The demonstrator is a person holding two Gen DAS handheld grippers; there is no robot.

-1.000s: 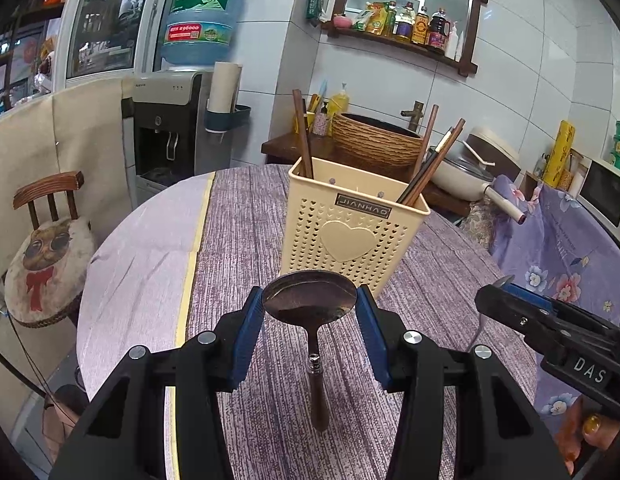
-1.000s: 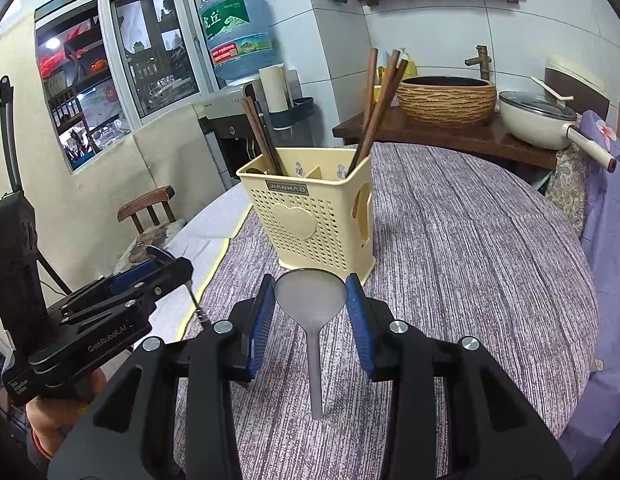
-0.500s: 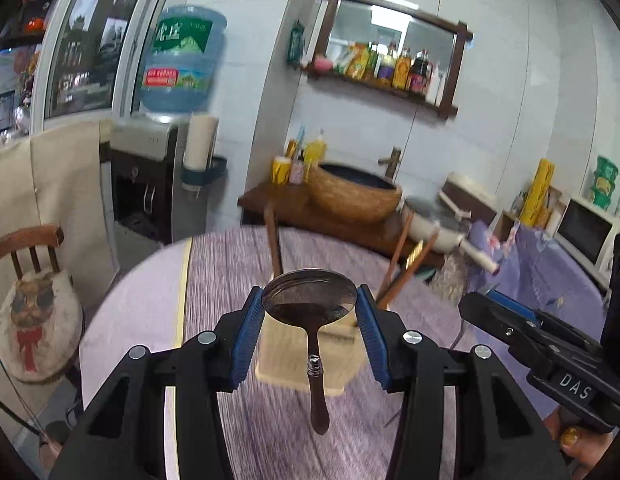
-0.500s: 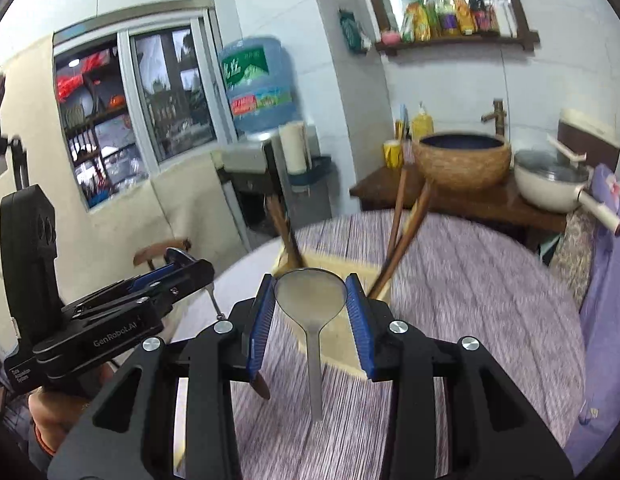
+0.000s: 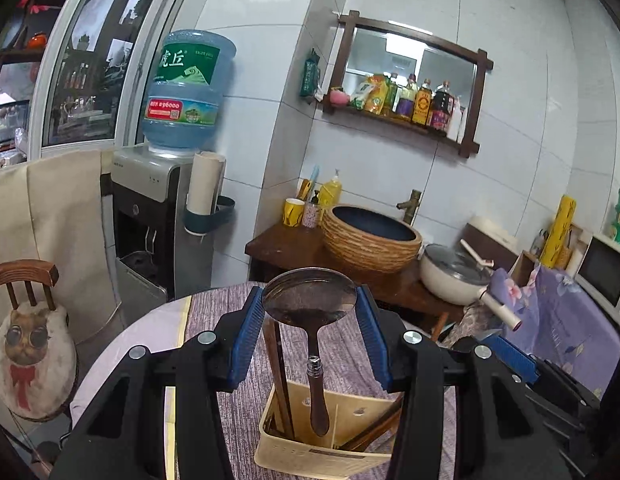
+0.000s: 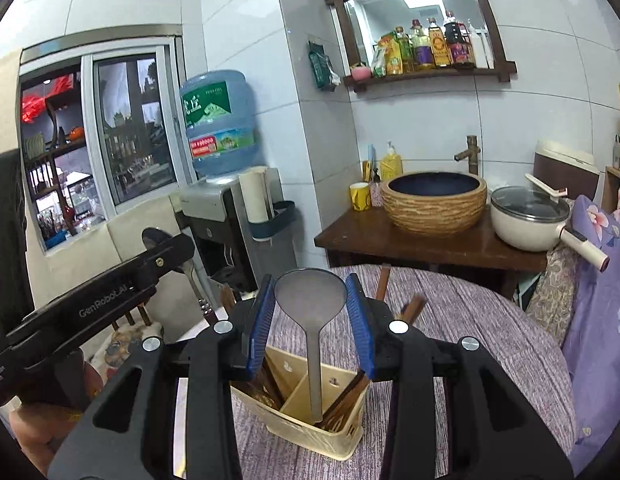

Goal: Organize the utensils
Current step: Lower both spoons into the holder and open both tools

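Observation:
My left gripper [image 5: 310, 304] is shut on the bowl of a dark metal spoon [image 5: 310, 300] with a brown handle; the handle hangs down over the cream utensil caddy [image 5: 321, 454]. My right gripper [image 6: 310, 294] is shut on the bowl of a pale grey spoon [image 6: 310, 292], whose handle points down into the caddy [image 6: 306, 428]. Brown chopsticks [image 5: 278, 364] stand in the caddy's compartments, also in the right wrist view [image 6: 345, 396]. The left gripper and its spoon [image 6: 166, 240] show at the left of the right wrist view.
The caddy stands on a round table with a purple striped cloth [image 6: 469, 344]. Behind are a wooden side table with a woven basin [image 5: 369, 240], a white pot [image 5: 453, 276], a water dispenser [image 5: 158, 208] and a small chair [image 5: 26, 340] at the left.
Both grippers have risen with their spoons and now look down into the caddy from above, where a second ago they were level with its front.

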